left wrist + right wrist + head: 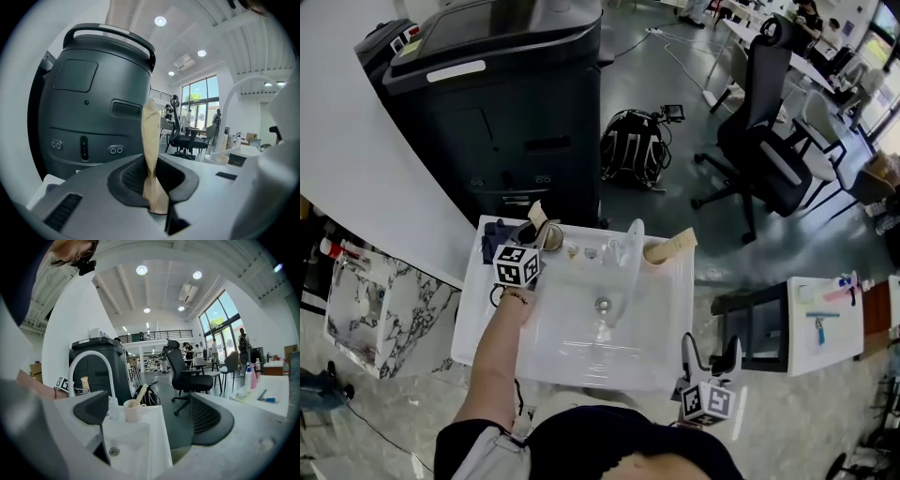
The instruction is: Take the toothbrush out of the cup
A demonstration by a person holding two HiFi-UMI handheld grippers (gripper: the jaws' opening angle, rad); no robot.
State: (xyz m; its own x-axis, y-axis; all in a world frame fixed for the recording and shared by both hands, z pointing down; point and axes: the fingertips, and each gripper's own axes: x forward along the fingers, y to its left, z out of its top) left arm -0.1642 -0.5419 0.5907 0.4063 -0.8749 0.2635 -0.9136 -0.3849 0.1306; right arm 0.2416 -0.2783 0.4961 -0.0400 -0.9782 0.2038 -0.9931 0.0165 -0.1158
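A tan toothbrush stands upright in a clear cup at the back left corner of the white sink. My left gripper reaches it from the left. Seen from the left gripper, the toothbrush handle runs up between the jaws, and the left gripper is shut on it. The cup itself is hidden there. My right gripper hovers at the sink's front right corner. Its jaws stand open with nothing between them.
A second cream cup with a tan brush stands at the sink's back right, beside the white faucet. A dark copier rises behind the sink. A backpack, an office chair and a small white table lie beyond.
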